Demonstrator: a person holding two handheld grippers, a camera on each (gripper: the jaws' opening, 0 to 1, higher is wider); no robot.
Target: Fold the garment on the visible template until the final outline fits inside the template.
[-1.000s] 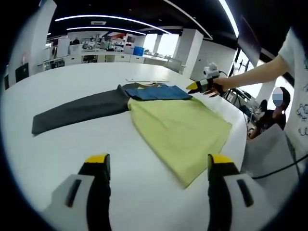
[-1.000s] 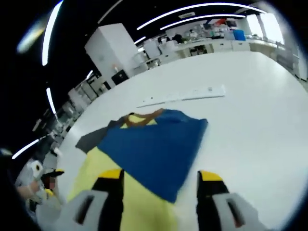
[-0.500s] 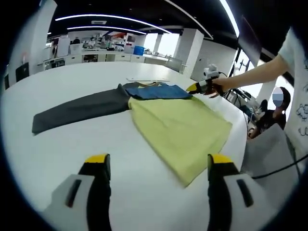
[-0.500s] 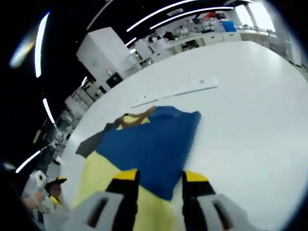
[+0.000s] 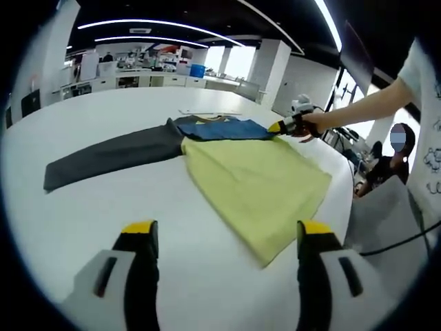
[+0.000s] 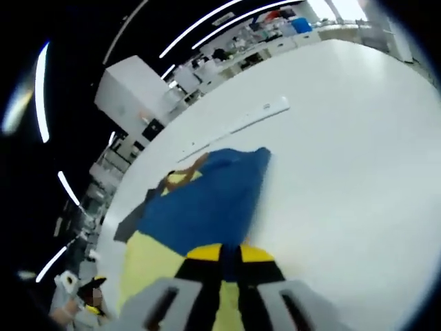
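The garment lies flat on the white table [image 5: 83,221]: a yellow body [image 5: 255,186], a dark grey sleeve [image 5: 110,155] stretched out to the left, and a blue sleeve [image 5: 224,129] folded across the top. My left gripper [image 5: 224,238] stands open over bare table, short of the yellow hem. My right gripper [image 5: 279,127], held in a person's hand, meets the blue sleeve's right corner. In the right gripper view my right gripper [image 6: 231,254] is shut on the near edge of the blue sleeve [image 6: 207,200], beside the yellow body [image 6: 148,258].
A thin white strip [image 5: 210,112] lies on the table beyond the garment, also seen as the white strip [image 6: 241,124]. The person's arm [image 5: 365,103] reaches in from the right. A seated person [image 5: 393,162] is past the table edge. Desks and shelves line the far room.
My right gripper's jaws have closed from wide apart onto the blue sleeve's edge, and it has moved in closer. My left gripper has stayed open and nearly still.
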